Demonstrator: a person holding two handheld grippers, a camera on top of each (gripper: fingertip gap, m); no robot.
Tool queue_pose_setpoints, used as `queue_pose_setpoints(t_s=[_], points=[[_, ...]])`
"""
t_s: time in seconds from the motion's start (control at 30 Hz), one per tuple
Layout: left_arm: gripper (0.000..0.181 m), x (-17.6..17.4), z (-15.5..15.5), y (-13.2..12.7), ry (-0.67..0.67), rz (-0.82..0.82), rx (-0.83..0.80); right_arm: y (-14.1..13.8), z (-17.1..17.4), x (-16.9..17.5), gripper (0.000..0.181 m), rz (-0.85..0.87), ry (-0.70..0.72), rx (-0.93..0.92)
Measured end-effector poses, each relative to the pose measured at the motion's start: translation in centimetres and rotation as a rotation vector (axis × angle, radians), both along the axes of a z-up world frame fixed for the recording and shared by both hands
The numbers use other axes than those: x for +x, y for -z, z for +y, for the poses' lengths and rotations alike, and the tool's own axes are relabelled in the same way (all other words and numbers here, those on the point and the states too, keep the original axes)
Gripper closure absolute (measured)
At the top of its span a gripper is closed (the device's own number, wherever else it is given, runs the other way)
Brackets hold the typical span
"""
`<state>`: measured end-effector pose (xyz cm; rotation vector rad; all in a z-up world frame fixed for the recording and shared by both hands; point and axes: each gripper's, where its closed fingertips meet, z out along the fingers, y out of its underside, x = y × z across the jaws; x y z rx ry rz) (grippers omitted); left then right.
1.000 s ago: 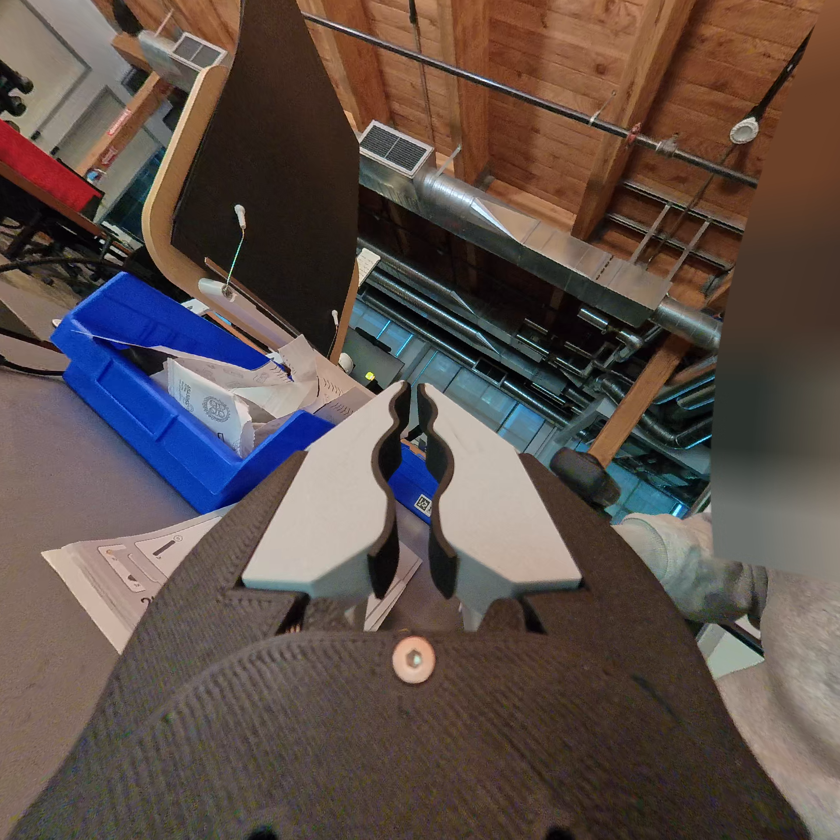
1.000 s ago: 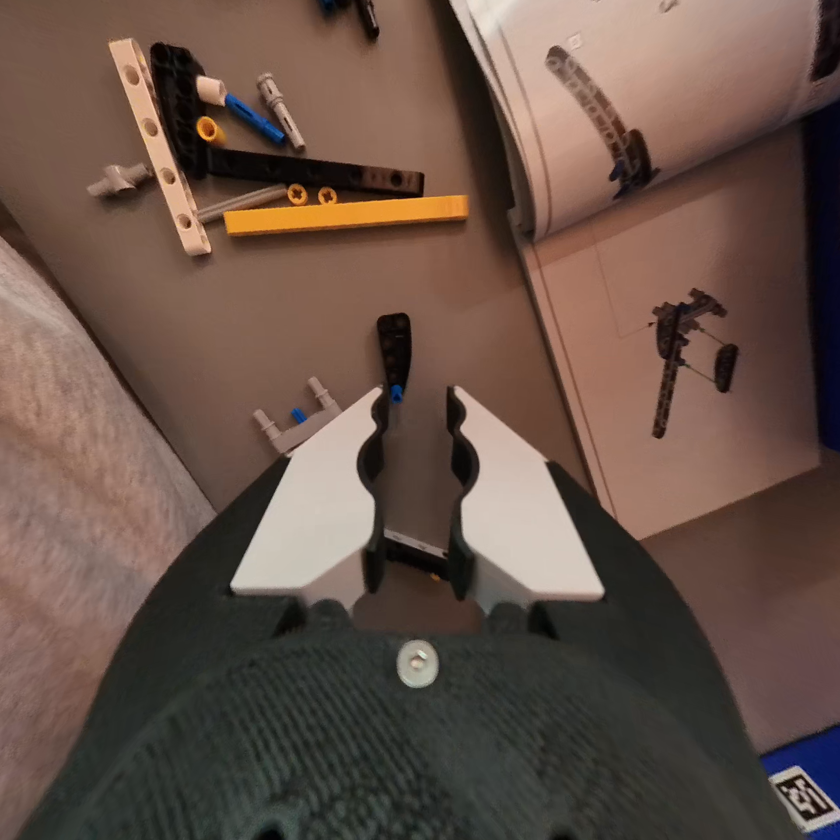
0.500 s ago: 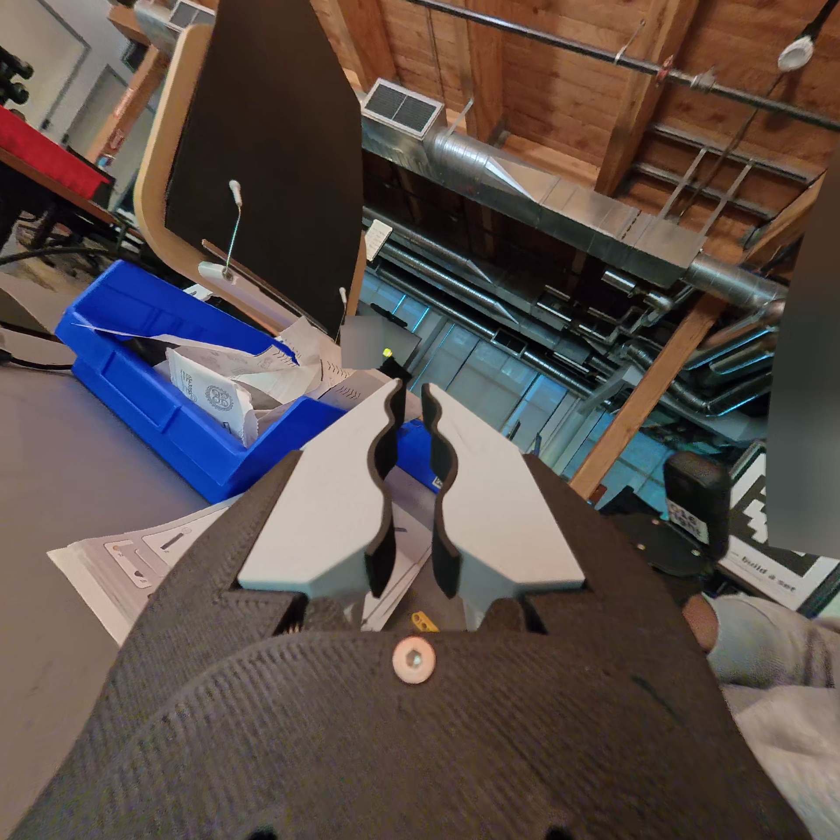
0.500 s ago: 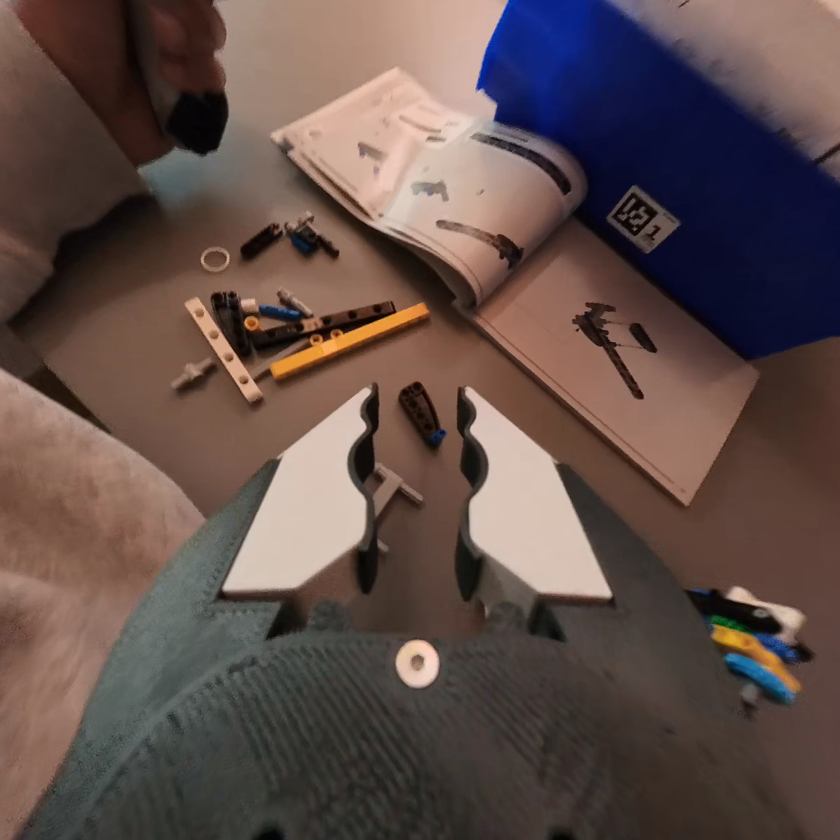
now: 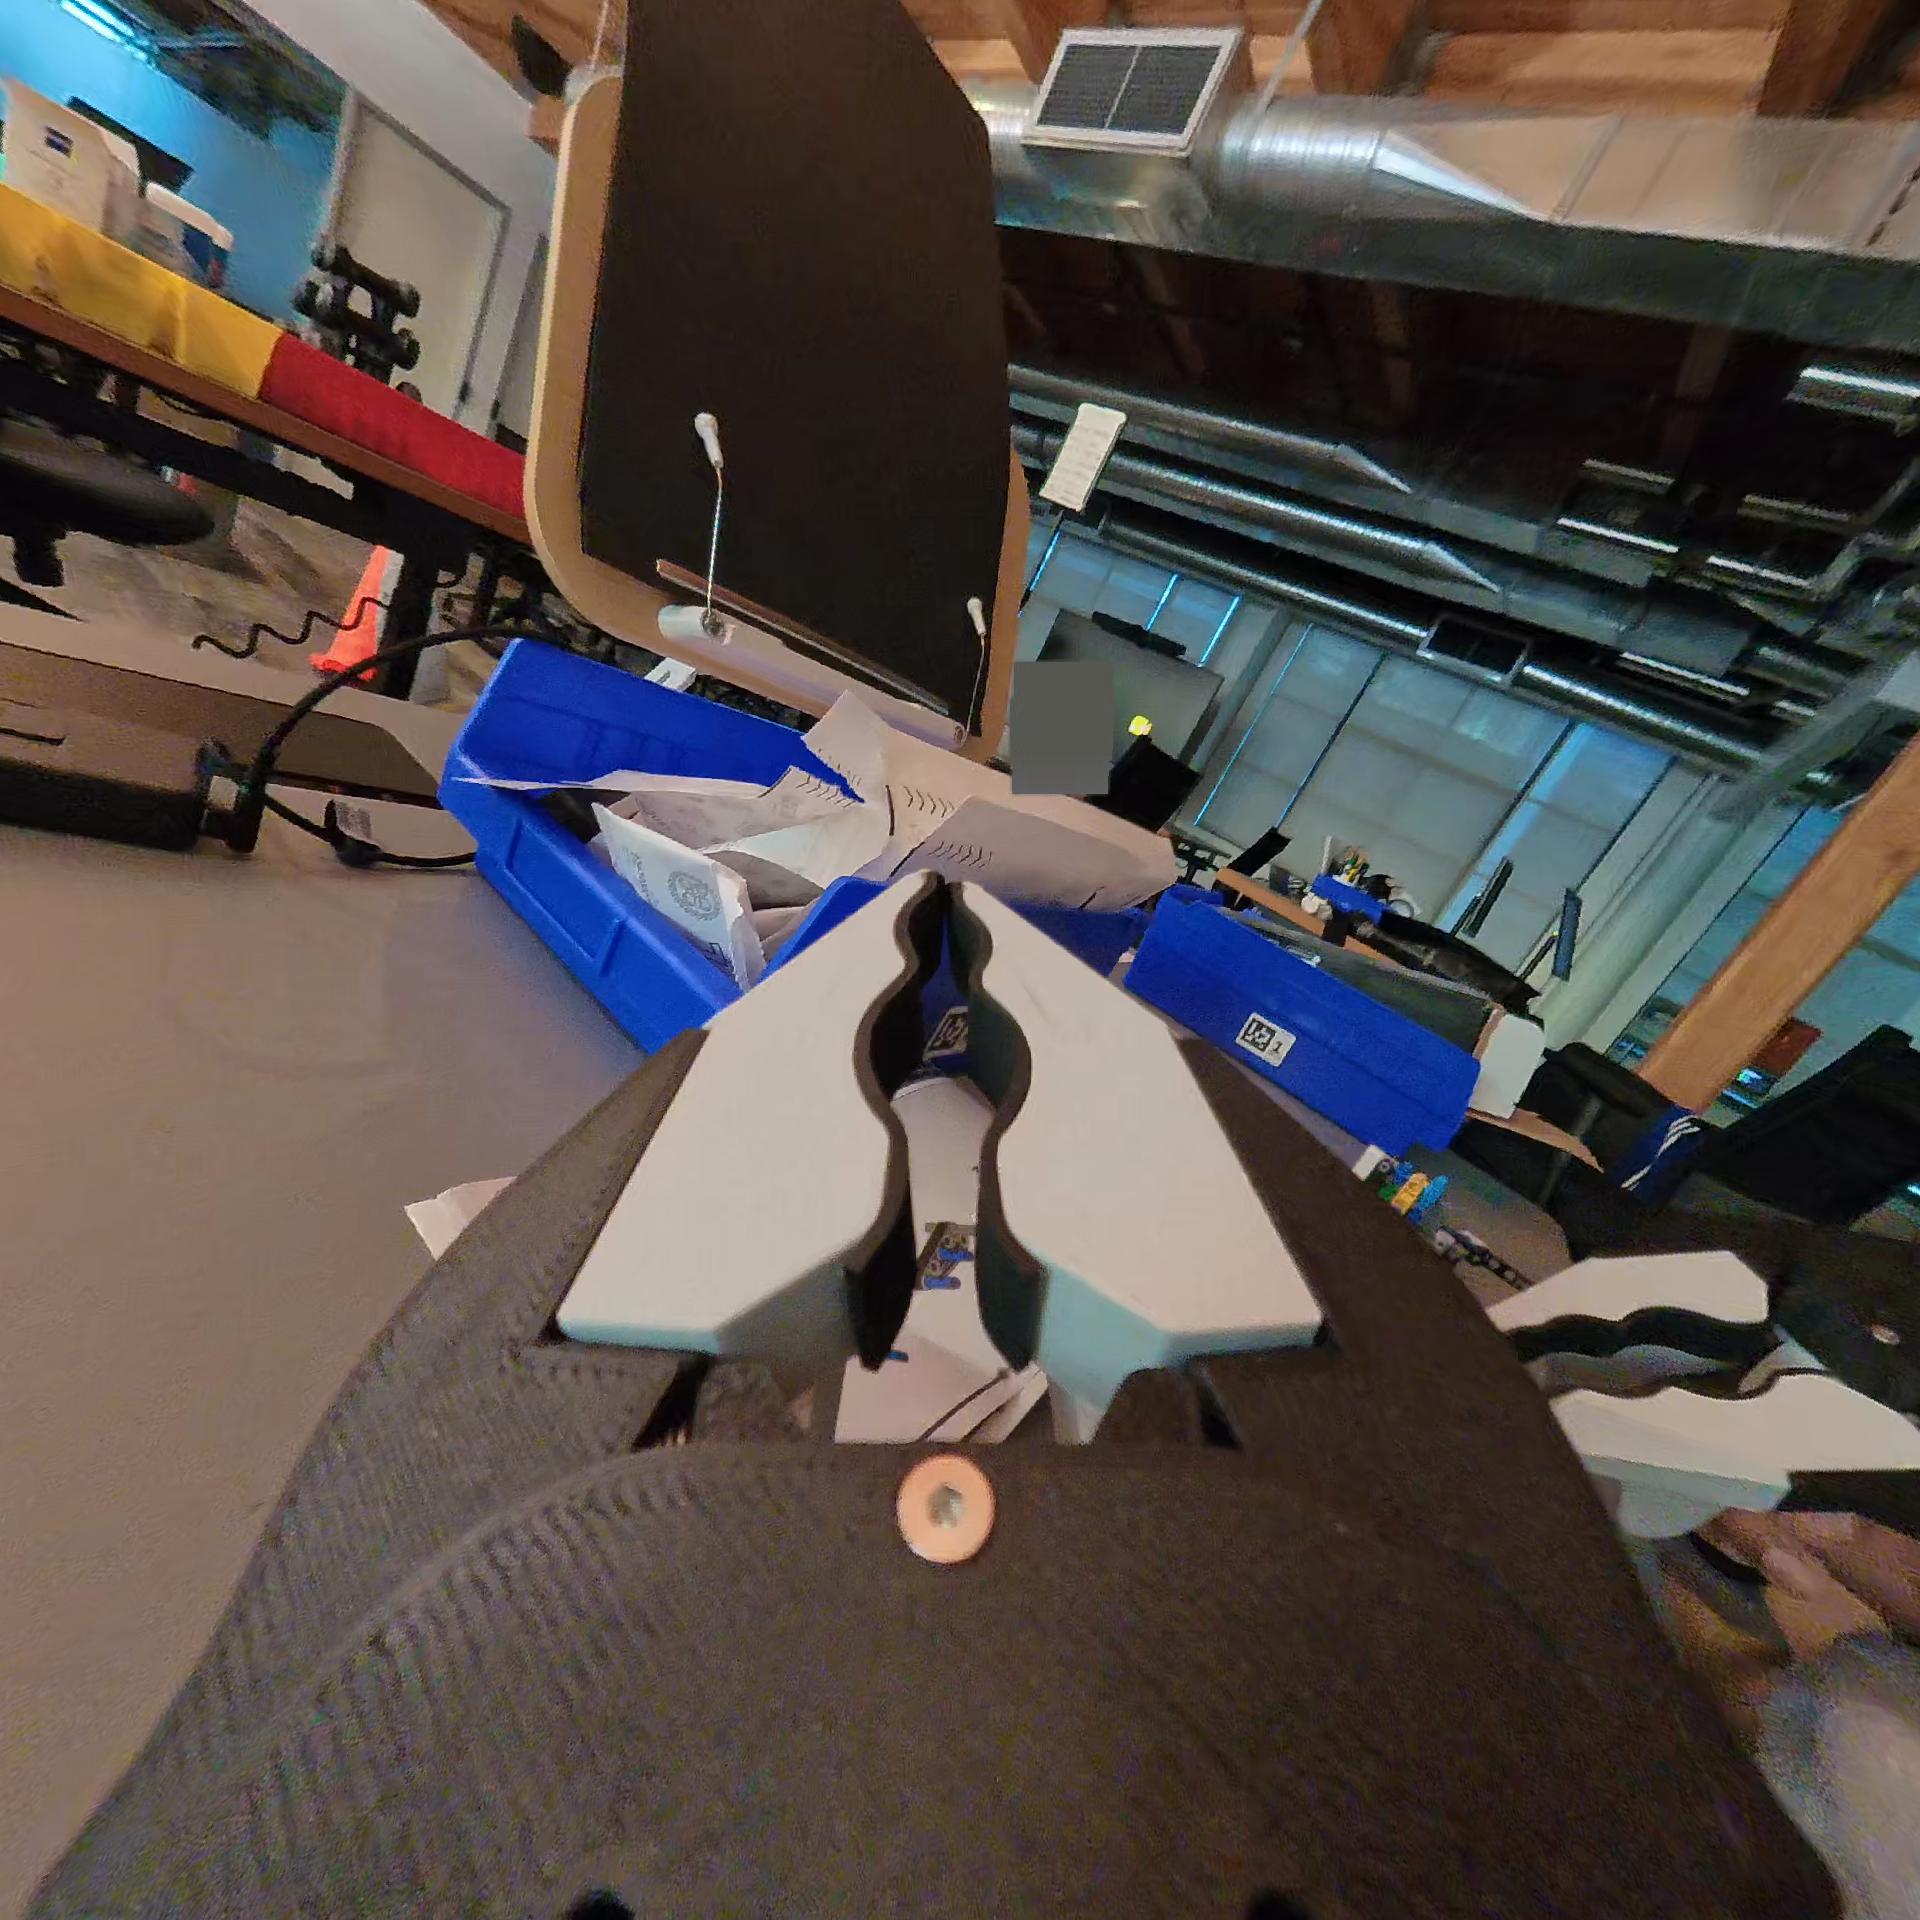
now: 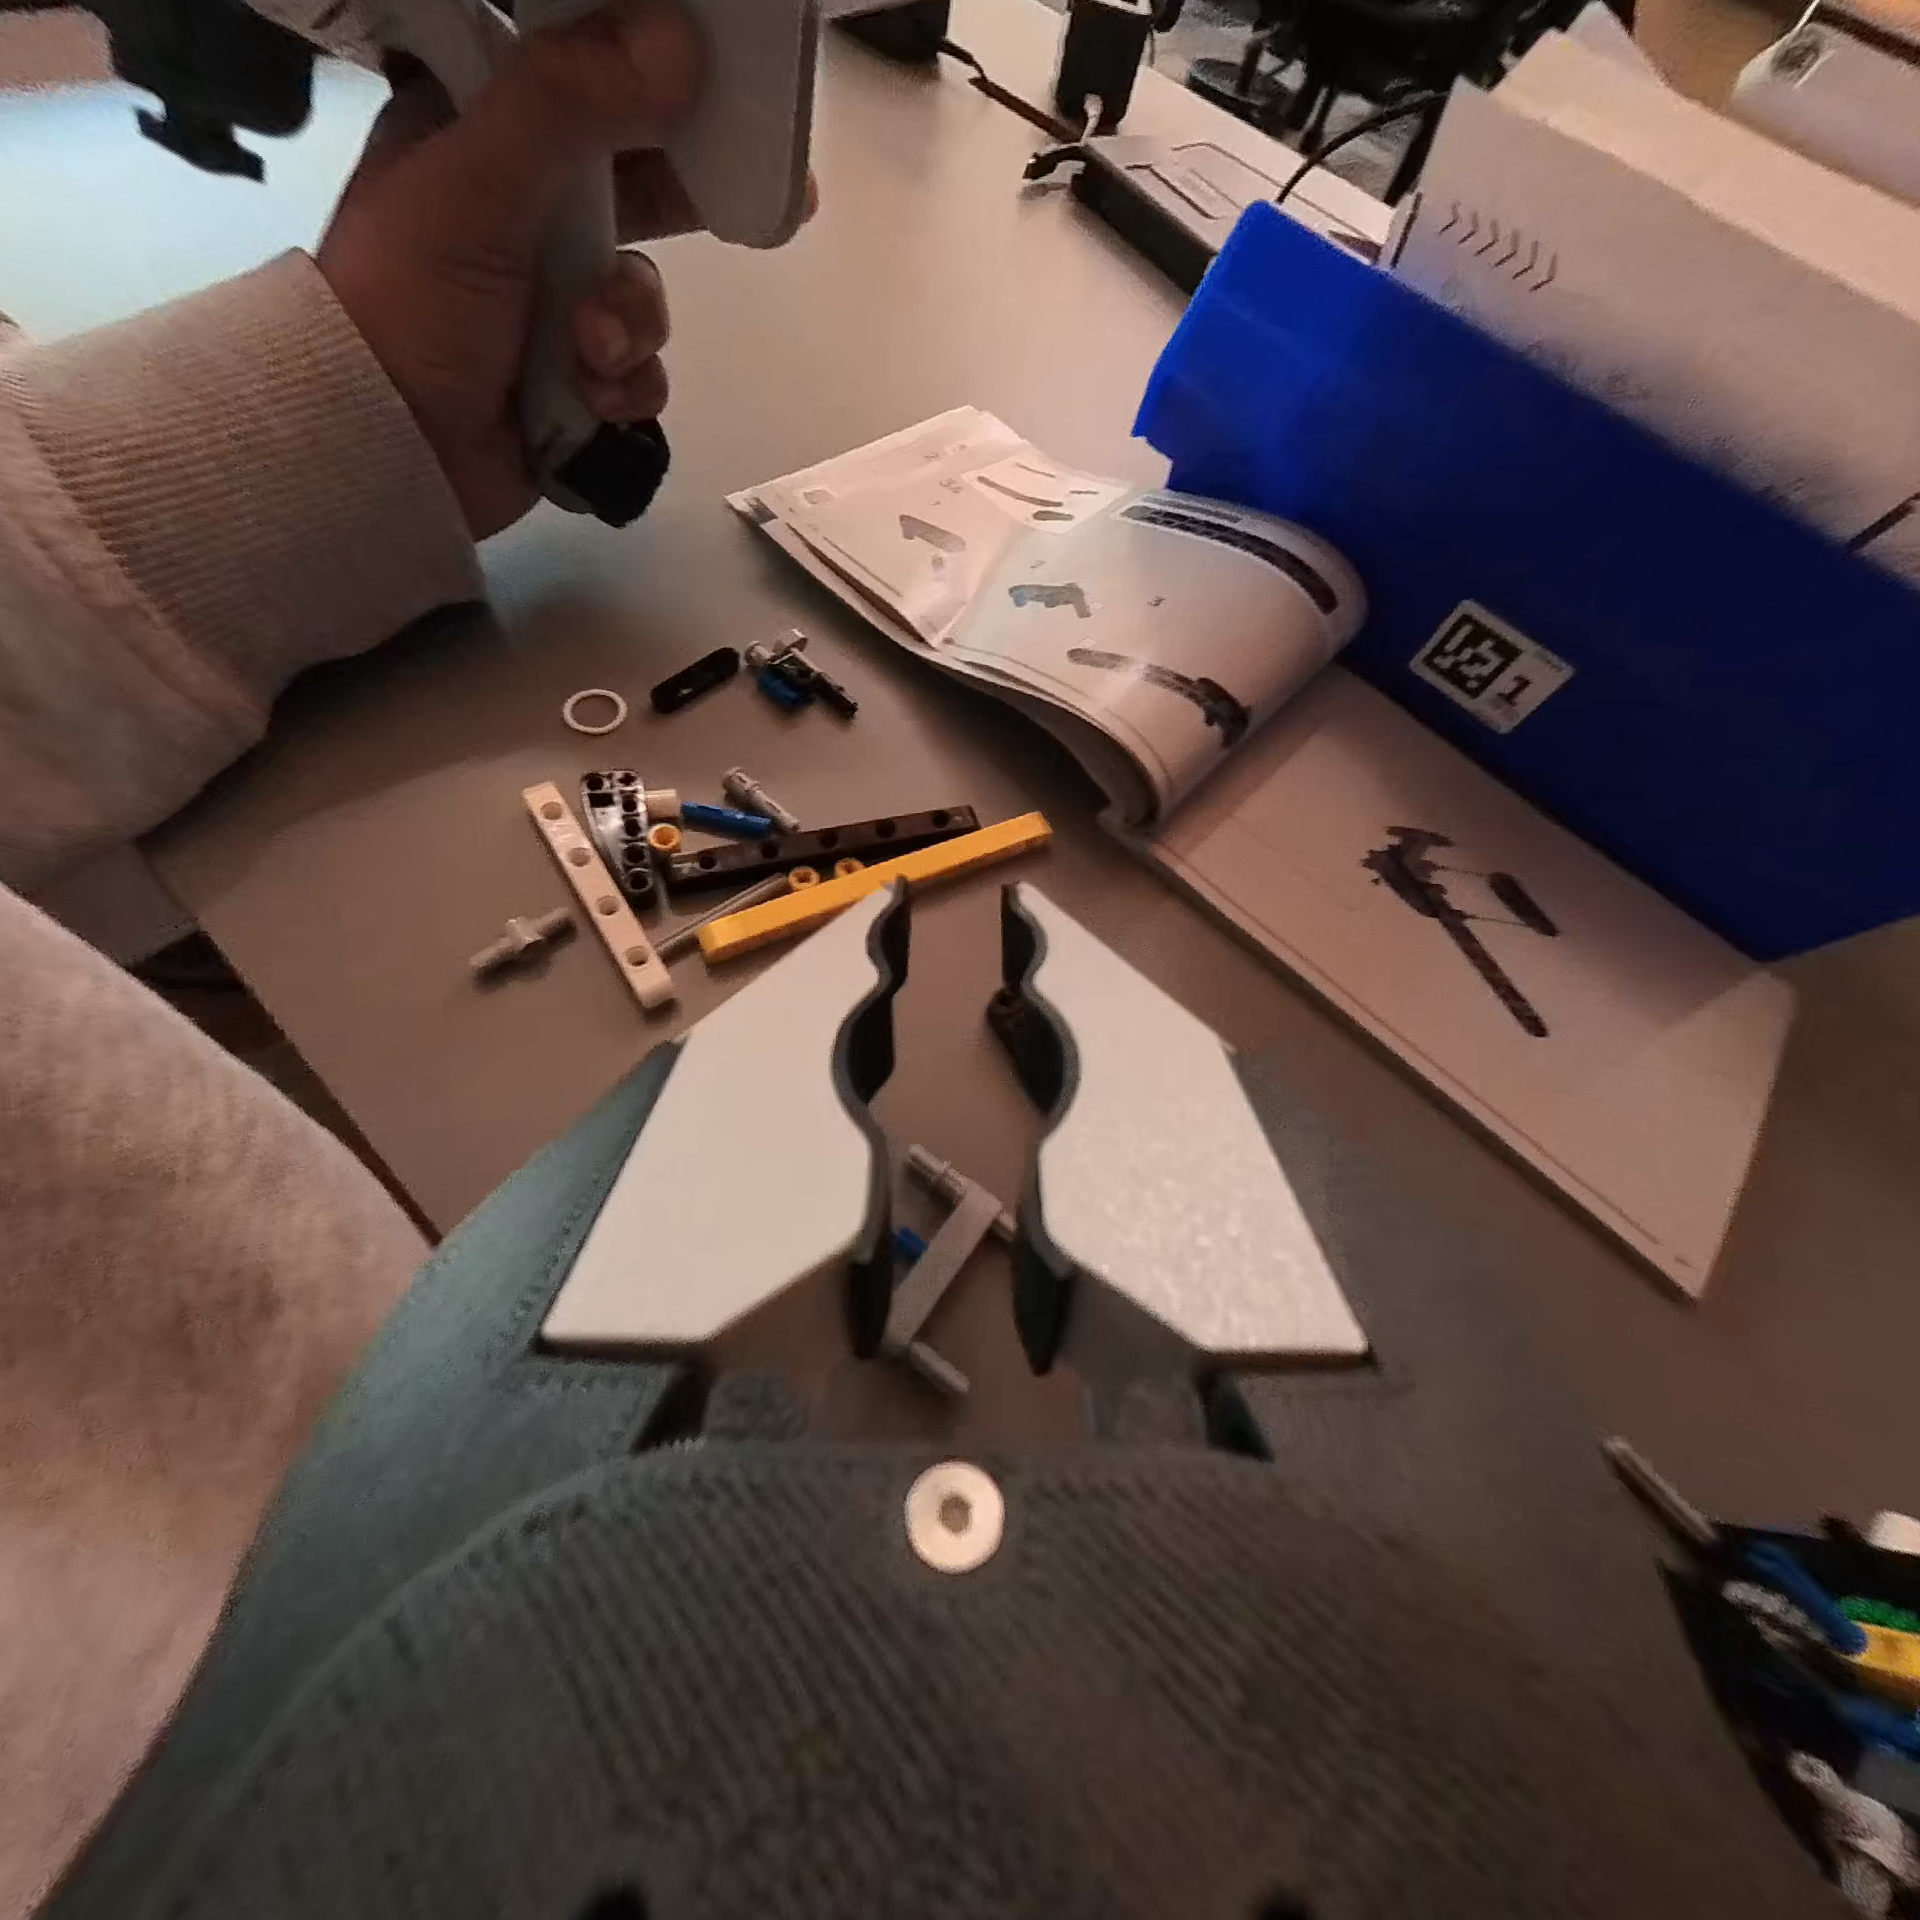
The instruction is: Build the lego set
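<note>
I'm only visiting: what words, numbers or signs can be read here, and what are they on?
I won't repeat any writing; this is what carries it.
Blue bin: white sticker with a black square code and one character.
Open booklet: drawings, print too small to read.
Crumpled paper in the bin: round stamp, too blurred to read.

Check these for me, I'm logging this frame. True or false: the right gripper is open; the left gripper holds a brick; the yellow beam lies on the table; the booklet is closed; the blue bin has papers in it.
1. The right gripper is open: true.
2. The left gripper holds a brick: false, it is shut on nothing.
3. The yellow beam lies on the table: true.
4. The booklet is closed: false, it lies open.
5. The blue bin has papers in it: true.
</note>
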<state>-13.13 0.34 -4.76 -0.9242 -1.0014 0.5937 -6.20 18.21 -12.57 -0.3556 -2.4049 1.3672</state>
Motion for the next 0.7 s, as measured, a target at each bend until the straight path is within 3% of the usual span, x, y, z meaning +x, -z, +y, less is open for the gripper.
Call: queue_pose_setpoints(t_s=[0.03, 0.7], points=[[0.181, -0.1, 0.0, 0.1, -0.003, -0.007, -0.005, 0.0, -0.1, 0.3, 0.162, -0.017, -0.012, -0.014], [0.181, -0.4, -0.2, 0.4, -0.008, -0.026, 0.028, 1.2, -1.3, 1.9, 0.138, -0.142, -0.080, 0.004]])
